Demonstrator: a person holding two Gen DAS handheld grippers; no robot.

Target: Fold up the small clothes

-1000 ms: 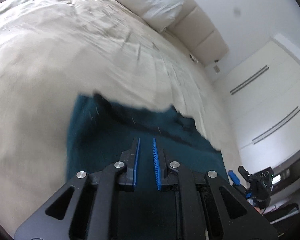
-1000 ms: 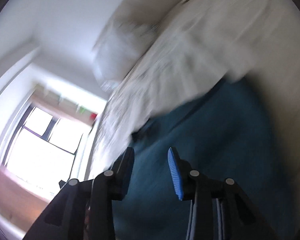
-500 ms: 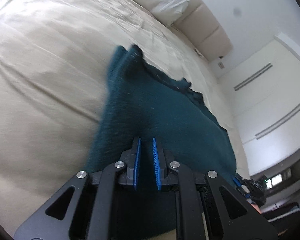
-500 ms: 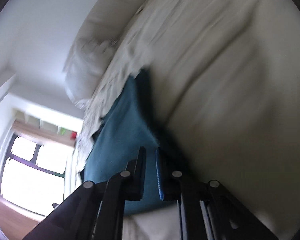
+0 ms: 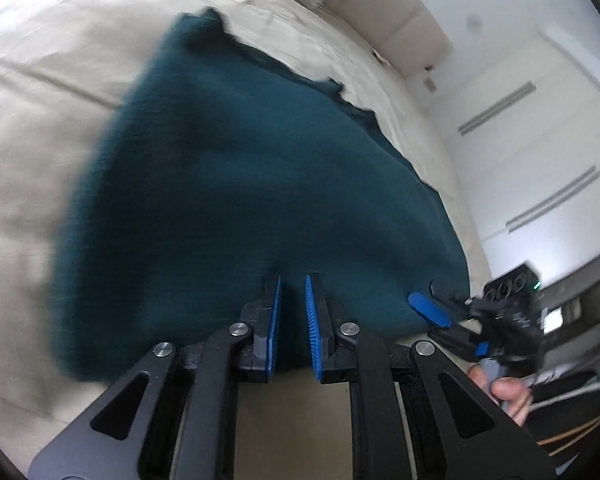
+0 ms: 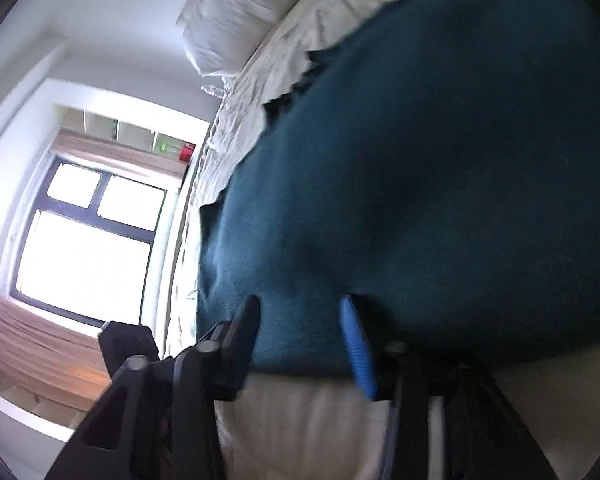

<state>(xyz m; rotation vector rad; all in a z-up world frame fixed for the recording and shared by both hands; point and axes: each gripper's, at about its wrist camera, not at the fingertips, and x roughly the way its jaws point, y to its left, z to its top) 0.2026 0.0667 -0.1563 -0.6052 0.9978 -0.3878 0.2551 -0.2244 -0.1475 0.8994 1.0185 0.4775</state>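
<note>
Lying on the bed [image 5: 80, 60], the teal cloth [image 5: 260, 184] is spread almost flat over the cream cover, with its near hem close to the bed's front edge and its far edge ragged and a little bunched towards the pillow [image 6: 236, 12]. No clean fold line can be seen in it, so I judge the task to be at an early stage: the garment is laid out, and the folding itself remains to be done.

The left claw [image 5: 292, 316] has its jaws nearly together, with only a narrow gap between the blue pads. It sits over the near hem, but I cannot tell whether any cloth is pinched in it. The right claw [image 6: 300, 336] is opening, and its jaws stand clearly apart. The hem lies between and behind them, and the pads do not seem to press on it. In the left view this claw is at the cloth's near right corner, held by a hand [image 5: 504, 392].

What is left, I think, is to take two corners again and bring one side over the other.
</note>
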